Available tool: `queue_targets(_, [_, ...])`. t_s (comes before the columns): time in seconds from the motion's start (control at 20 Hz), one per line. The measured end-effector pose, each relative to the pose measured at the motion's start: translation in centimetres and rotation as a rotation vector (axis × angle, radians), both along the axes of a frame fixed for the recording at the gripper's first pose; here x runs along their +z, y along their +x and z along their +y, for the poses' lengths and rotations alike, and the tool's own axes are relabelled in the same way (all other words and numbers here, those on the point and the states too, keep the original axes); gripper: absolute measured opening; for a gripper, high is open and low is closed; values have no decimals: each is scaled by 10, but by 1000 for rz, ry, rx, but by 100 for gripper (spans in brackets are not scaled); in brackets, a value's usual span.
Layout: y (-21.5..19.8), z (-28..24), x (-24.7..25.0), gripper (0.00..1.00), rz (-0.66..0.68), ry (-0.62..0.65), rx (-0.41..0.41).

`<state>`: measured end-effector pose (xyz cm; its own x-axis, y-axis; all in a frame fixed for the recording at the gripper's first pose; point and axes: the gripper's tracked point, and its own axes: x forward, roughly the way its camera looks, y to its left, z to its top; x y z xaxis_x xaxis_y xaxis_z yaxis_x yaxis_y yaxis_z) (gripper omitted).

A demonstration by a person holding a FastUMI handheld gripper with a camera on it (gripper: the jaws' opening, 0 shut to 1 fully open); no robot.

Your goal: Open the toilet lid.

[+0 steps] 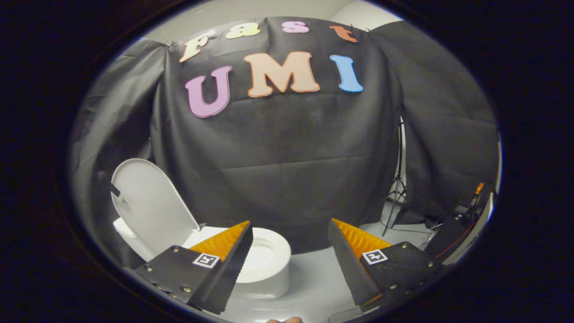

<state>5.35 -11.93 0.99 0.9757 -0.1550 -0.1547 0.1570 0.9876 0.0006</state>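
Gripper view: the gripper is held level and looks straight toward the black cloth wall of the booth. Its jaws stand wide apart with nothing between them. The left finger and the right finger rise from the lower part of the view and lean outward from each other, and each carries a small square marker on its upper plate. Only bare pale floor and the foot of the cloth show in the gap.

The toilet sits on the floor to the left, low down, partly hidden behind the left finger. Its white seat ring and bowl opening show just past that finger's tip. The toilet lid is raised, standing nearly upright and tilted back toward the cloth, its pale underside facing the gripper. A dark small piece sits at the lid's left edge; what it is cannot be told. The lid is well apart from both fingers, off to the left of the left one and beyond it.

To the right, beyond the right finger, a thin tripod stand stands on the floor against the cloth. Further right lies dark equipment with cables and an orange part.

At the very bottom, between the fingers, a sliver of the person's hand shows.
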Motion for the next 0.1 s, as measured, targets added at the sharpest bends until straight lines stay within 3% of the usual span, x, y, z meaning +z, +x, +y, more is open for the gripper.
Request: queue_targets(0.1, [-5,-34,-4,99,34,-32,-1])
